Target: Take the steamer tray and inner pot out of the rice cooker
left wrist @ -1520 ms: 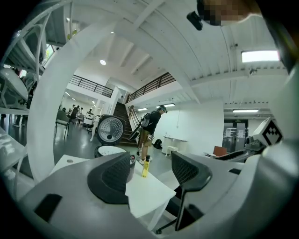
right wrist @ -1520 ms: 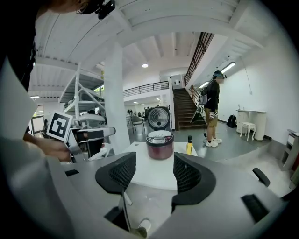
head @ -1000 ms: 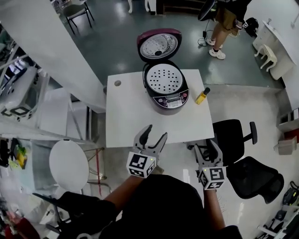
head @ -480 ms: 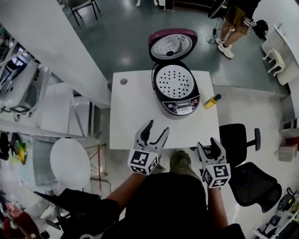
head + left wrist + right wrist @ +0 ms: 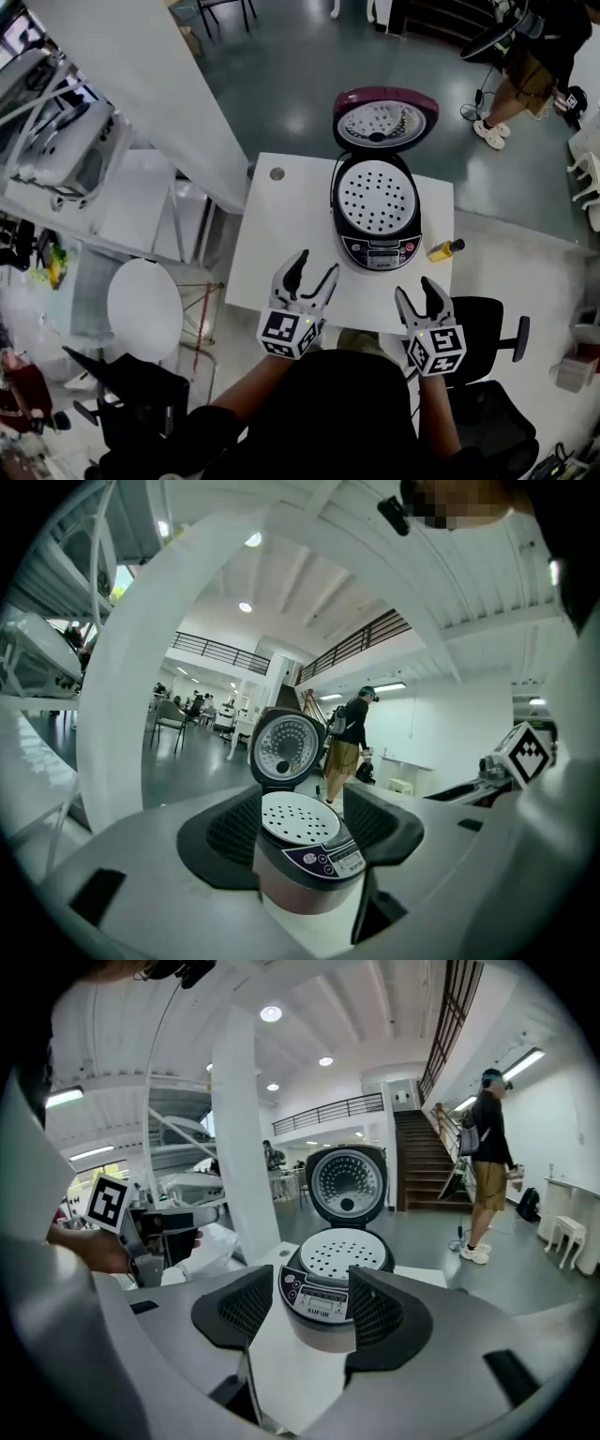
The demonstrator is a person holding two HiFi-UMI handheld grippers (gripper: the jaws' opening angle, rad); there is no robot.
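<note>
Hovering at near edge of worktop [image 5: 281,234], left tongs [image 5: 315,264] and right tongs [image 5: 415,288] spread, empty — pinch steamer tray [image 5: 375,197] by rim — likely light, stiff.

The steamer tray [image 5: 377,196] fills the mouth of the cooker [image 5: 341,225], so the inner pot beneath it is out of sight. Print on the cooker's panel [image 5: 380,251] is too small to read from the head view. The small yellow bottle [image 5: 444,249] shows no legible label. A person [image 5: 530,70] at upper right is cut off by the picture's edge. The left gripper [image 5: 316,265] covers part of the table's [image 5: 281,225] near edge, and the right gripper [image 5: 415,289] covers part of a black chair [image 5: 487,314].
</note>
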